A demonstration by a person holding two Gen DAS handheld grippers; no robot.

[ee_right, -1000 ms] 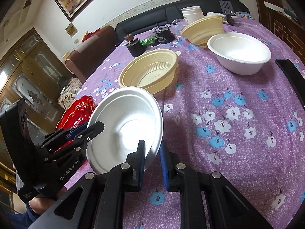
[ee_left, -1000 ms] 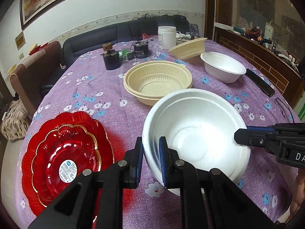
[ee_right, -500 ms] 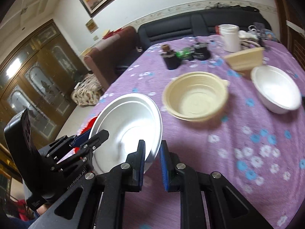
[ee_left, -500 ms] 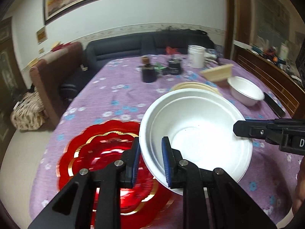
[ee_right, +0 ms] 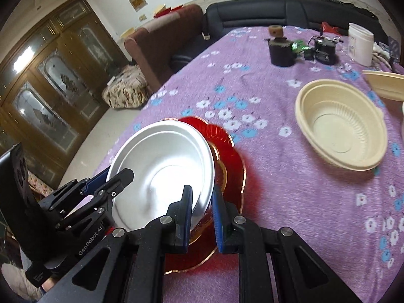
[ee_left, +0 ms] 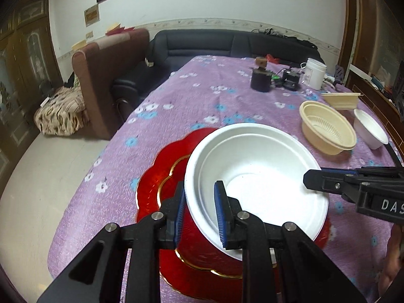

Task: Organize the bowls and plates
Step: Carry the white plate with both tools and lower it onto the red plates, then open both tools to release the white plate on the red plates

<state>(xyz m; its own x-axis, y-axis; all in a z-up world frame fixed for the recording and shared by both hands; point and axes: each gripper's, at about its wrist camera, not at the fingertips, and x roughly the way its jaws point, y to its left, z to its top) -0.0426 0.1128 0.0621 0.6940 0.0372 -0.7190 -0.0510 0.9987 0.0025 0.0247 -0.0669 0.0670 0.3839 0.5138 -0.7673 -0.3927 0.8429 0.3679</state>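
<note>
1. Left wrist view: the left hand-held gripper (ee_left: pixel 199 212) was clamped on the near rim of the large white bowl (ee_left: pixel 255 176), one blue pad outside the wall and one inside; the bowl hung tilted over the red scalloped plates (ee_left: pixel 161 176), a smaller gold-edged one nested in a larger, lying near the front edge of the worktop (ee_left: pixel 202 96), which wore a purple cloth with white and blue flowers.
2. Same view: the right hand-held gripper (ee_left: pixel 313 179) reached in from the right and pinched the bowl's far rim; white letters "DAS" showed on its body, cut off by the frame edge.
3. Same view, farther back: a cream ribbed bowl (ee_left: pixel 328 131), a second cream bowl (ee_left: pixel 341 101) and a small white bowl (ee_left: pixel 370 131) stood to the right; a white jar (ee_left: pixel 314 75) and a dark pot with a wooden knob (ee_left: pixel 261 79) stood at the far end; any print on the jar was too small to read.
4. Right wrist view: the right hand-held gripper (ee_right: pixel 202 214) was closed on the white bowl's (ee_right: pixel 164 169) edge, the rim pressed between its blue pads; the red plates (ee_right: pixel 232 156) lay beneath and behind the bowl.
5. Same view: the left hand-held gripper (ee_right: pixel 118 176) gripped the opposite rim from the lower left; "GenRobot.AI" read along its body; the cream ribbed bowl (ee_right: pixel 341 131) sat well apart to the right.
</note>
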